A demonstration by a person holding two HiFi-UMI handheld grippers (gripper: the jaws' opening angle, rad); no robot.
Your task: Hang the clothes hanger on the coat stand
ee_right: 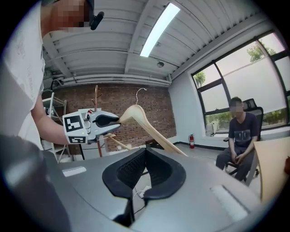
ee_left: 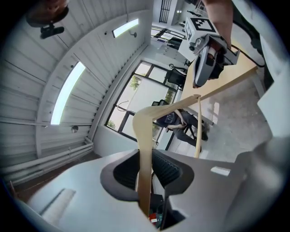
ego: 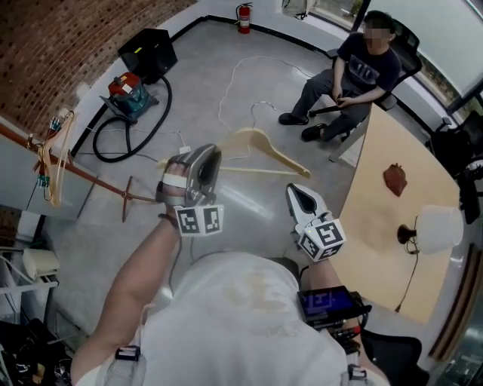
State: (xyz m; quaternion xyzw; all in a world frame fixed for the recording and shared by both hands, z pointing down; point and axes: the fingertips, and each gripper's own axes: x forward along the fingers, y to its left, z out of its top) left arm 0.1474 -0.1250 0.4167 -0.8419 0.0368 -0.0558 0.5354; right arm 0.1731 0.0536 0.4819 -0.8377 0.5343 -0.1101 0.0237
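1. Head view: the left gripper [ego: 205, 162] holds a wooden clothes hanger [ego: 275, 154] by one end, out over the grey floor. Its metal hook points away from the person.
2. The right gripper [ego: 298, 194] hangs just beside the hanger's other end, not touching it.
3. The coat stand [ego: 98, 181] is well off to the left by the brick wall, and other hangers [ego: 49, 158] already dangle from it. No object lies between it and the held hanger.
4. Further out are a vacuum cleaner [ego: 128, 94] with its black hose, a fire extinguisher [ego: 243, 16] and a seated person [ego: 355, 75]. A wooden table [ego: 385, 249] on the right carries a white lamp [ego: 438, 226].
5. Left gripper view: the fingers are clamped on the hanger's pale wooden arm, which rises straight up between the pads (it fills the whole gap). The right gripper shows above, near the far end of the hanger.
6. Right gripper view: the pads sit together with nothing between them. Ahead, the left gripper [ee_right: 102, 122] pinches the hanger, whose hook stands up against the brick wall. The coat stand's pole rises behind it.
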